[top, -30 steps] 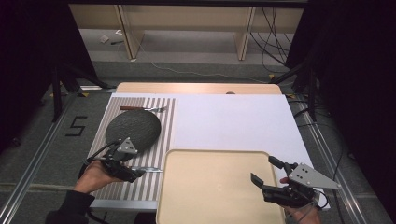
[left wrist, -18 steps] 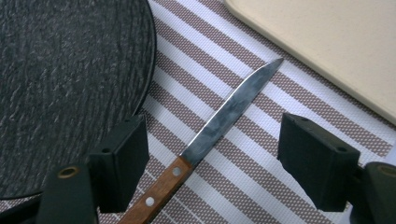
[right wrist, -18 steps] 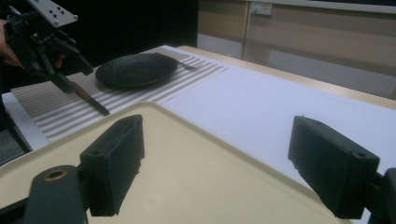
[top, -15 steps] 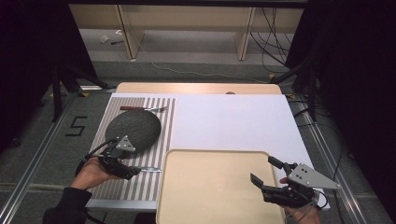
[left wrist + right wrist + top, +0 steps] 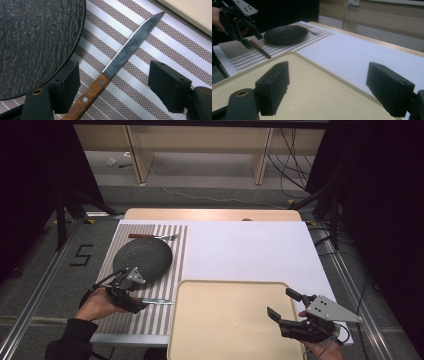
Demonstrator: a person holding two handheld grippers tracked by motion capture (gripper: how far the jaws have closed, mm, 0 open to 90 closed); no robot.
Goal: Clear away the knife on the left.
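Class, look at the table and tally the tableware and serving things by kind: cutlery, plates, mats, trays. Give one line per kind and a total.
Cutlery: 2, a knife and a fork
Plates: 1, the dark round plate
Mats: 1, the striped mat
Trays: 1, the beige tray
Total: 5

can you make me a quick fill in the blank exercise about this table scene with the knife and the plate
1. The knife lies on a ____ placemat.
2. The knife's handle is made of ____.
3. The left gripper has its jaws ____ on either side of the knife, not touching it.
4. The right gripper hovers over the empty beige ____.

Missing words: striped; wood; open; tray
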